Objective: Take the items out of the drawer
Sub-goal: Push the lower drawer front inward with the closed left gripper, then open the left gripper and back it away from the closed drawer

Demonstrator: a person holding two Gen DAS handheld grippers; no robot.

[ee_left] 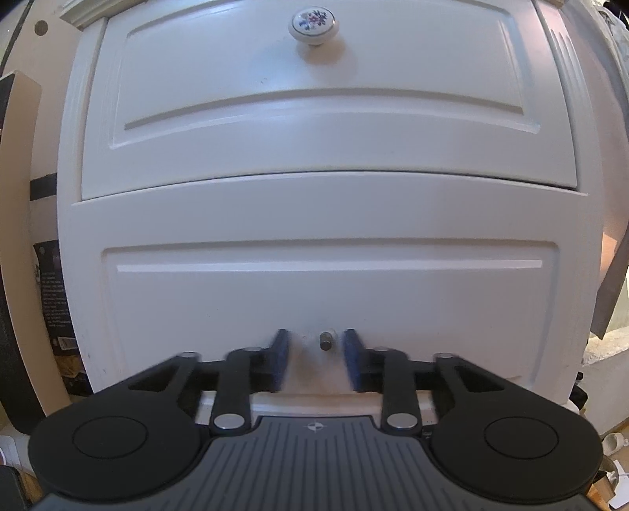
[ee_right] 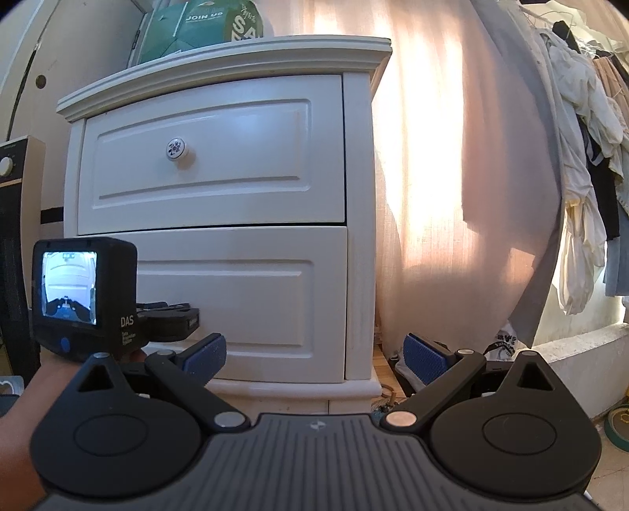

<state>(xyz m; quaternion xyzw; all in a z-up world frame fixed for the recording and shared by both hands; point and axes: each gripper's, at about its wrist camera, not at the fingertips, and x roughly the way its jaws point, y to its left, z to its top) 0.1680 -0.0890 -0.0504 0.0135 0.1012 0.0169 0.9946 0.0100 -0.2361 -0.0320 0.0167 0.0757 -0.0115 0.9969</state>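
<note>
Scene: a white nightstand (ee_right: 220, 220) with two drawers stands against a curtain; a green bag (ee_right: 204, 27) sits on its top, at twelve o'clock from the drawers.

Upper drawer: closed, with a floral ceramic knob (ee_left: 313, 26) at the centre of its front.

Lower drawer (ee_left: 326, 283): closed as far as I can see. Its knob is missing; only a bare metal stud (ee_left: 326, 340) sticks out at six o'clock on the panel.

Left gripper (ee_left: 316, 359): right up at the lower drawer front, jaws parted a moderate way, blue pads standing at nine and three o'clock of the stud, not touching it.

Right gripper (ee_right: 316, 359): held back from the nightstand, jaws wide and empty, off the cabinet's lower right corner.

Items: hidden inside; none can be seen.

Handling, my guess: the drawer is stiff painted wood and may drag on its runners. The stud is small, hard, smooth metal, likely slippery, so the pads should close squarely on its shank, close to the panel, then pull straight out.

Risk: pads slipping off the stud.
</note>
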